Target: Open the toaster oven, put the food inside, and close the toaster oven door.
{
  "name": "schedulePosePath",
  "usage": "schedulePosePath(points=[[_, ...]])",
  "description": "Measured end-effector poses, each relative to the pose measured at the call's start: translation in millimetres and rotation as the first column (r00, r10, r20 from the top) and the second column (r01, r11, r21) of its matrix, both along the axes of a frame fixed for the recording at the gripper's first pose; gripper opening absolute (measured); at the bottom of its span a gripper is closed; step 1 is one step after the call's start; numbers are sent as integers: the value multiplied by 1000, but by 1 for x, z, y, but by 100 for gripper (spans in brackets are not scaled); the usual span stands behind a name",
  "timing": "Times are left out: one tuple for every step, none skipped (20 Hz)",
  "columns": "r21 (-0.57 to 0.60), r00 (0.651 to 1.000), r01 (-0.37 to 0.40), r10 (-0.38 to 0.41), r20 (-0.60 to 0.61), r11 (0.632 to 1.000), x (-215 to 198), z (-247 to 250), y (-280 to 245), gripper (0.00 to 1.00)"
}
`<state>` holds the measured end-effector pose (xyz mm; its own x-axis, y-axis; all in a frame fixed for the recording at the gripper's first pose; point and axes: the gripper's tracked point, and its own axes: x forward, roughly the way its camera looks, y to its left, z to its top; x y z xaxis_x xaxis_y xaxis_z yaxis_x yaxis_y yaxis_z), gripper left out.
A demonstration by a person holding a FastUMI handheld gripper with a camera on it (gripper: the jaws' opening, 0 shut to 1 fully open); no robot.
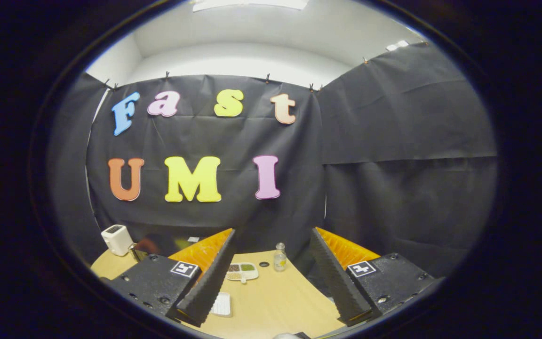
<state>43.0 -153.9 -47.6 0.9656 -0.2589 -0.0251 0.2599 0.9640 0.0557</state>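
My gripper (272,234) is held above the near side of a wooden table (280,301). Its fingers stand wide apart with nothing between them. A white divided dish (242,271) with small portions of food lies on the table just ahead of the left finger. A dark, shiny box (154,245), which may be the toaster oven, sits at the table's far left. The left finger hides much of it, so I cannot tell how its door stands.
A white appliance (117,239) stands beside the dark box at the table's far left corner. A small clear bottle (279,258) and a black cap (264,264) stand beyond the dish. A flat white item (221,304) lies by the left finger.
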Motion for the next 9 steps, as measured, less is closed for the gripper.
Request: schedulePosePath(points=[[-4,1000,0,0,2,1000,0,-1,-2,100],[-3,1000,0,0,2,1000,-2,-1,-4,100],[2,1000,0,0,-3,1000,-4,-3,-5,100],[10,1000,-2,2,-5,1000,-5,-4,-7,100],[17,1000,-3,3,-6,1000,-5,-4,-8,100],[22,1000,-9,9,0,1000,-6,-3,-9,100],[22,1000,-14,14,1,1000,-6,-2,-9,100],[17,1000,-21,21,-2,1000,-8,-3,-10,100],[10,1000,-24,24,-6,1000,-10,-5,-10,100]])
